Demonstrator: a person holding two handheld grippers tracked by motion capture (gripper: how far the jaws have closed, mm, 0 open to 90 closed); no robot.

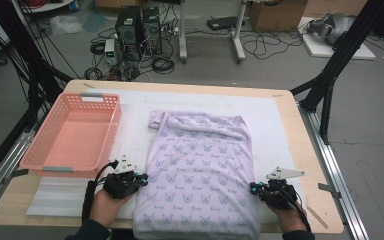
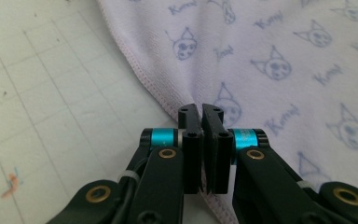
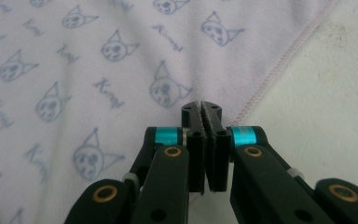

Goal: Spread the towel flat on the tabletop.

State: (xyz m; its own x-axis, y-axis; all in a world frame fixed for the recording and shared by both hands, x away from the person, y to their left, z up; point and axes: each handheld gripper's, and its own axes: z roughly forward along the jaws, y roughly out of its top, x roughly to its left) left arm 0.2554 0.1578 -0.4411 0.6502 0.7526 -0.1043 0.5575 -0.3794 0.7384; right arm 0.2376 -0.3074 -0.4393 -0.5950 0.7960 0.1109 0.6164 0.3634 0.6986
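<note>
A pale lilac cloth (image 1: 200, 165) printed with small cat faces lies spread on the white mat, with its near end hanging over the table's front edge. My left gripper (image 1: 143, 179) is at the cloth's left hem, near the front. In the left gripper view the jaws (image 2: 201, 112) are pressed together with the stitched hem (image 2: 149, 86) running in between them. My right gripper (image 1: 253, 189) is at the cloth's right hem, opposite the left one. Its jaws (image 3: 202, 108) are closed on the cloth's edge (image 3: 279, 65) where the pink stitching meets them.
A pink plastic basket (image 1: 35, 150), with nothing in it, stands at the left of the table (image 1: 290, 107). A white gridded mat (image 1: 130, 130) covers the table top. Black frame posts rise at both sides; computers and cables sit on the floor beyond.
</note>
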